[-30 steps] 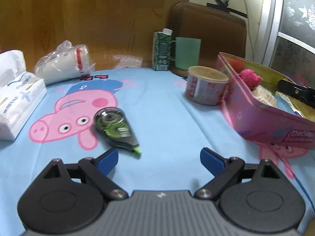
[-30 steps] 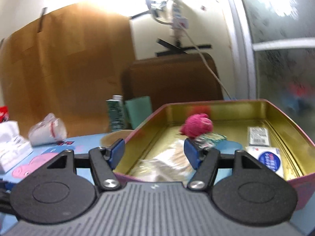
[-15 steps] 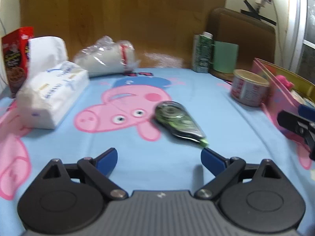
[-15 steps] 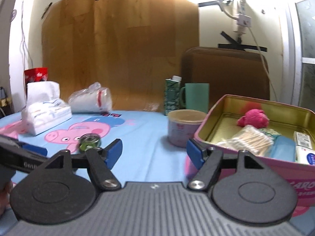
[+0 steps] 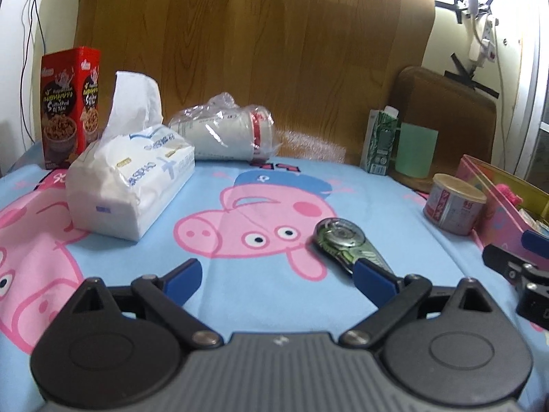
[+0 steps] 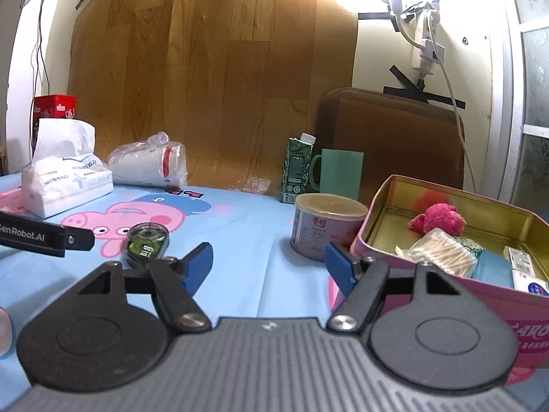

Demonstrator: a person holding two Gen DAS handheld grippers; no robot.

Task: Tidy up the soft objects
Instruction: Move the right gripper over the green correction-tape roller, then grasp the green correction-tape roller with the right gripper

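A white tissue pack (image 5: pixel 128 180) lies on the blue cartoon cloth at the left; it also shows in the right wrist view (image 6: pixel 63 180). A pink tin (image 6: pixel 442 295) at the right holds a pink fluffy ball (image 6: pixel 441 221), a bag of cotton swabs (image 6: pixel 442 252) and small packets. My left gripper (image 5: pixel 278 278) is open and empty above the cloth, with a green correction-tape dispenser (image 5: pixel 346 243) by its right finger. My right gripper (image 6: pixel 269 262) is open and empty, just left of the tin.
A bagged stack of paper cups (image 5: pixel 223 134) lies at the back. A red snack box (image 5: pixel 70 103) stands far left. A green carton (image 5: pixel 381 144), a green mug (image 5: pixel 415 149) and a round can (image 5: pixel 453 204) stand at the right. A wooden panel backs the table.
Both grippers have swung left and pulled back. The right gripper has come out from over the tin. The tissue pack and red box have come into the left view.
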